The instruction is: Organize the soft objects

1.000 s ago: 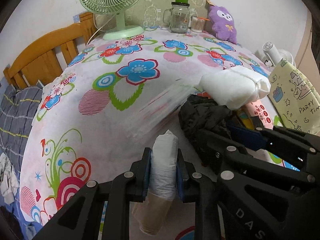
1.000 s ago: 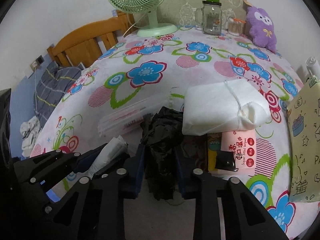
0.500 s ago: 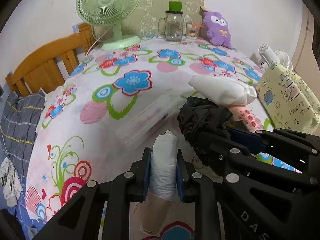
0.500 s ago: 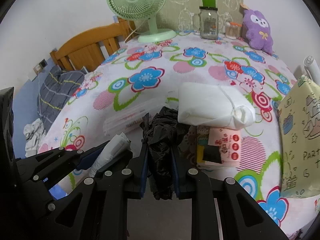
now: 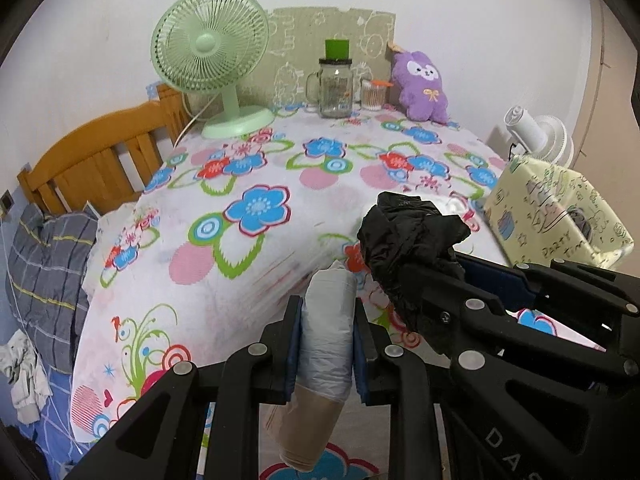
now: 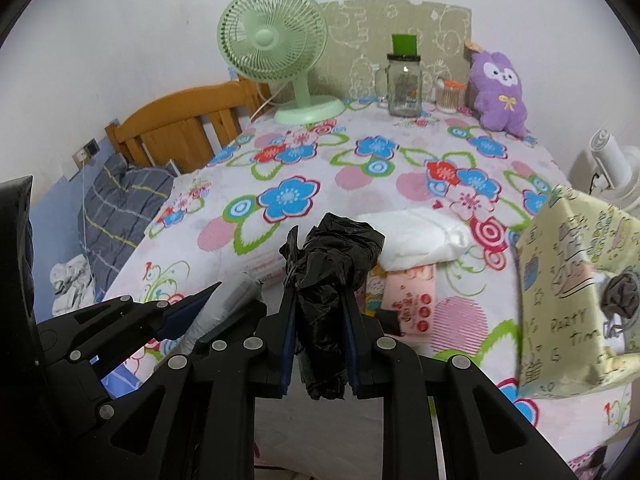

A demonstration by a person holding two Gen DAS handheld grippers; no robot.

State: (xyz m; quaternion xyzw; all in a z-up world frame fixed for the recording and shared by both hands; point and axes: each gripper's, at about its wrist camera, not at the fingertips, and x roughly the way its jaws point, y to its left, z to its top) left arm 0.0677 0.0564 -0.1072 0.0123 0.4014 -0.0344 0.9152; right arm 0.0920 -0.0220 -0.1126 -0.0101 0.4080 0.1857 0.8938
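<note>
My left gripper point(image 5: 326, 316) is shut on a roll of white plastic bags point(image 5: 326, 336), held above the near edge of the flowered table point(image 5: 256, 208). My right gripper point(image 6: 320, 308) is shut on a crumpled black plastic bag point(image 6: 330, 276), also lifted off the table; it shows in the left wrist view point(image 5: 408, 240) just right of the roll. The left gripper and the roll point(image 6: 224, 308) show at lower left in the right wrist view. A white soft bundle point(image 6: 416, 240) and a pink wipes pack point(image 6: 412, 304) lie on the table.
A yellow printed fabric bag point(image 6: 572, 292) stands open at the right. A green fan point(image 5: 212, 60), a glass jar point(image 5: 335, 84), a small cup point(image 5: 372, 94) and a purple plush point(image 5: 422, 84) line the back. A wooden bed frame point(image 5: 100, 160) is at the left.
Both grippers have risen and pulled back with their loads. The black bag has left the table. The yellow bag has come further into view.
</note>
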